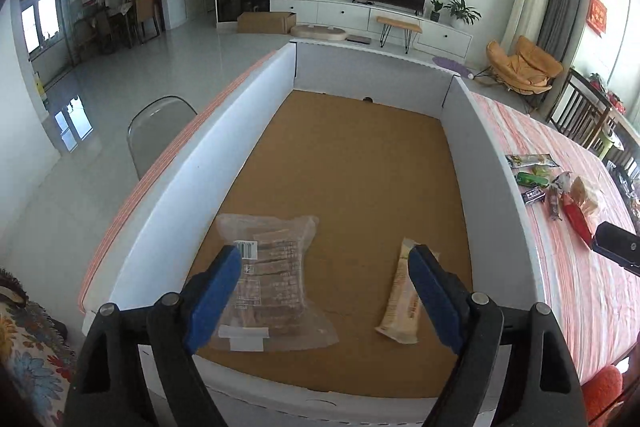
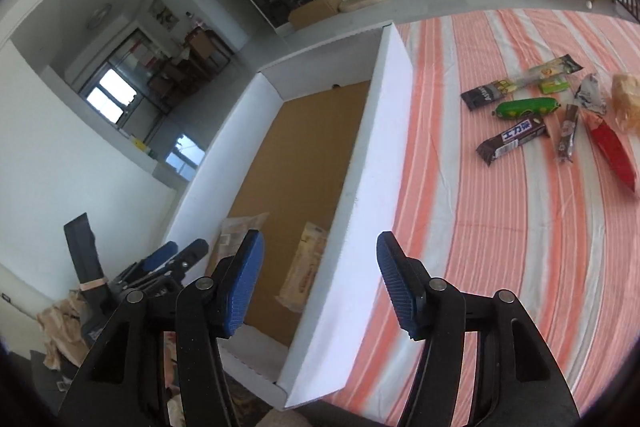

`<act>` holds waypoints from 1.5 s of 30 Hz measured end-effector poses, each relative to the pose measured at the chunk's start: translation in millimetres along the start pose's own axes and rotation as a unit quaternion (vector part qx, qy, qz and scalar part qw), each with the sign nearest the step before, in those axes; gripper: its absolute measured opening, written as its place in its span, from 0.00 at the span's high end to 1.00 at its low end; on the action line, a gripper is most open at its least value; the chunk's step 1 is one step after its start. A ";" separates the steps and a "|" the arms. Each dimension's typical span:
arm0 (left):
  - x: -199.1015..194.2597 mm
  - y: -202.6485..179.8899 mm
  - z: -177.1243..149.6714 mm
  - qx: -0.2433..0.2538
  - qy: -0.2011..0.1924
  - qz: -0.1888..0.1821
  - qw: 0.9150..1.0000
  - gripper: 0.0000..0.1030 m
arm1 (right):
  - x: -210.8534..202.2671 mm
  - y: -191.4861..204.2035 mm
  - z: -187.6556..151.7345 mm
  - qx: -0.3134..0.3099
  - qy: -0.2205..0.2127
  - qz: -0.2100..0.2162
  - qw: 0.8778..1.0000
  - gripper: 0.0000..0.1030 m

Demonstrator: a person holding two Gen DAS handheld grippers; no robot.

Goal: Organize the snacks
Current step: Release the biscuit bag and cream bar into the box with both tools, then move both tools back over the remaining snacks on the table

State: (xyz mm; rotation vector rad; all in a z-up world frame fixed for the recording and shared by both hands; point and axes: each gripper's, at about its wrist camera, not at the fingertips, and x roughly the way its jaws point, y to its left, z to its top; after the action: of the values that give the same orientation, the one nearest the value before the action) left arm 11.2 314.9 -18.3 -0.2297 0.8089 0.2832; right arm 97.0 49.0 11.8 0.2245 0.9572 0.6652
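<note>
A white box (image 1: 256, 115) with a brown cardboard floor stands on the striped cloth. Inside lie a clear bag of biscuits (image 1: 272, 279) and a beige snack bar (image 1: 402, 301). My left gripper (image 1: 324, 291) is open and empty above them, at the box's near end. My right gripper (image 2: 320, 279) is open and empty above the box's right wall (image 2: 372, 167). Several snacks lie on the cloth at the right: a green packet (image 2: 526, 107), a brown chocolate bar (image 2: 512, 139), a red packet (image 2: 612, 151), a long dark packet (image 2: 520, 81).
The pink striped tablecloth (image 2: 480, 247) covers the table right of the box. A transparent chair (image 1: 160, 131) stands left of the table. The left gripper also shows in the right wrist view (image 2: 168, 263).
</note>
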 end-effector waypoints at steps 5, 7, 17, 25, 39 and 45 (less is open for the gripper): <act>-28.5 -73.1 -2.3 0.042 -0.034 -0.098 0.994 0.08 | -39.5 -96.0 -33.2 0.008 -0.060 -0.220 0.974 0.36; -37.0 -114.7 -5.8 0.067 -0.030 -0.146 0.987 0.01 | -49.2 -143.1 -48.7 0.040 -0.067 -0.298 0.951 0.36; 26.1 -326.5 -67.1 0.192 0.080 -0.227 0.951 0.01 | -79.7 -240.9 -78.6 0.166 -0.095 -0.376 0.907 0.36; 98.1 -336.7 -85.2 0.220 0.087 -0.142 0.961 0.02 | -73.1 -243.6 -81.3 0.171 -0.091 -0.409 0.892 0.29; 100.6 -333.1 -83.3 0.225 0.070 -0.131 0.963 0.00 | -72.8 -245.0 -83.7 0.176 -0.092 -0.420 0.885 0.18; 100.6 -332.8 -83.6 0.225 0.070 -0.131 0.963 0.00 | -72.9 -245.4 -84.1 0.178 -0.091 -0.421 0.885 0.15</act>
State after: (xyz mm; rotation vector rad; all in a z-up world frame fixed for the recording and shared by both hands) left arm 132.0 -6.8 -117.3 0.0725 0.9486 -0.1710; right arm 103.7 -196.5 -98.9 0.1659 0.8819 -0.3350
